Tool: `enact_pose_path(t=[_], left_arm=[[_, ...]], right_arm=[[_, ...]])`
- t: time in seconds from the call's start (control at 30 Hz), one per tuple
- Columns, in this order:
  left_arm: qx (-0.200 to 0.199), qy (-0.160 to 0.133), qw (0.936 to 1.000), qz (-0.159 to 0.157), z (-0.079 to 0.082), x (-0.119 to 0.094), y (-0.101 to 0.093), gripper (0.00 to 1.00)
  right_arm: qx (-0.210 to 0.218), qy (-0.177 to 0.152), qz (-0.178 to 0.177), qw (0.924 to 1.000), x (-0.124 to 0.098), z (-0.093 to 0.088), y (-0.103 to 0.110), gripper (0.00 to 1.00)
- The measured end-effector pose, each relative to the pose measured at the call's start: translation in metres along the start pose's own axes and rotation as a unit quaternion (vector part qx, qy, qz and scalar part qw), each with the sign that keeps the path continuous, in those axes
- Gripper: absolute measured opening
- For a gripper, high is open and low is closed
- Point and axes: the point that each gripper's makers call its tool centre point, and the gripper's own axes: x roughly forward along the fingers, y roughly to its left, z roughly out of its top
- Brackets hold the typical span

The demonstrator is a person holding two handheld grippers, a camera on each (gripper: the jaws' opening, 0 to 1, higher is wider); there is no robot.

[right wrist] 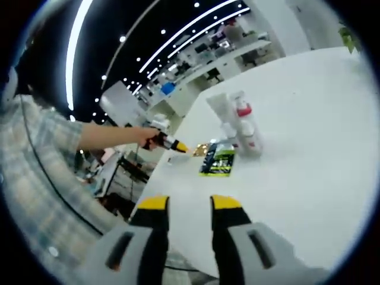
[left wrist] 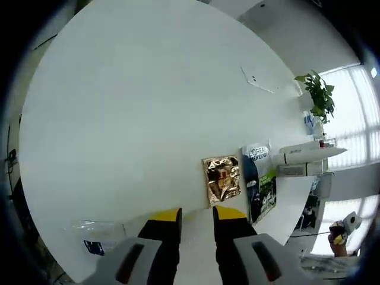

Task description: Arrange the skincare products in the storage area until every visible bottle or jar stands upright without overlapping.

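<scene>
— Bottles, where were they?
— White tubes and a red-capped pump bottle stood clustered on the white table, a dark-green sachet and gold sachet lying just beside.
— And the tongs?
— Left tongs and right tongs both hovered parted, gripping nothing. A potted plant sat at the table's far edge.

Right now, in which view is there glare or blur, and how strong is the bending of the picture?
Left gripper view: the windows are overexposed, the gold sachet glints, the table edge curves strongly. Right gripper view: the white bottles are soft, the ceiling light strips bend, the person's sleeve is smeared.
</scene>
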Motion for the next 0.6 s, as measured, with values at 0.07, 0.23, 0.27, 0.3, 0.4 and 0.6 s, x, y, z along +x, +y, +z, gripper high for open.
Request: enact_pose_path(t=[0.07, 0.23, 0.27, 0.3, 0.4, 0.6], left_arm=[[0.014, -0.015, 0.9993, 0.031, 0.002, -0.011, 0.017, 0.23], [0.052, -0.045, 0.9888, 0.132, 0.007, -0.034, 0.076, 0.38], [0.056, -0.054, 0.9857, 0.149, 0.009, -0.038, 0.085, 0.4], [0.062, -0.069, 0.9811, 0.17, 0.01, -0.042, 0.096, 0.44], [0.063, -0.065, 0.9752, 0.202, 0.0, -0.046, 0.115, 0.56], [0.064, -0.083, 0.9662, 0.235, -0.018, -0.047, 0.119, 0.7]], right_arm=[[-0.001, 0.002, 0.005, 1.0, 0.004, -0.001, 0.003, 0.25], [-0.004, 0.005, 0.016, 0.9999, 0.009, -0.005, 0.011, 0.25], [-0.005, 0.006, 0.016, 0.9998, 0.01, -0.006, 0.013, 0.25], [-0.006, 0.006, 0.017, 0.9998, 0.01, -0.006, 0.013, 0.25], [-0.002, 0.003, 0.017, 0.9998, 0.01, -0.008, 0.014, 0.26], [0.001, 0.003, 0.016, 0.9999, 0.009, -0.012, 0.015, 0.26]])
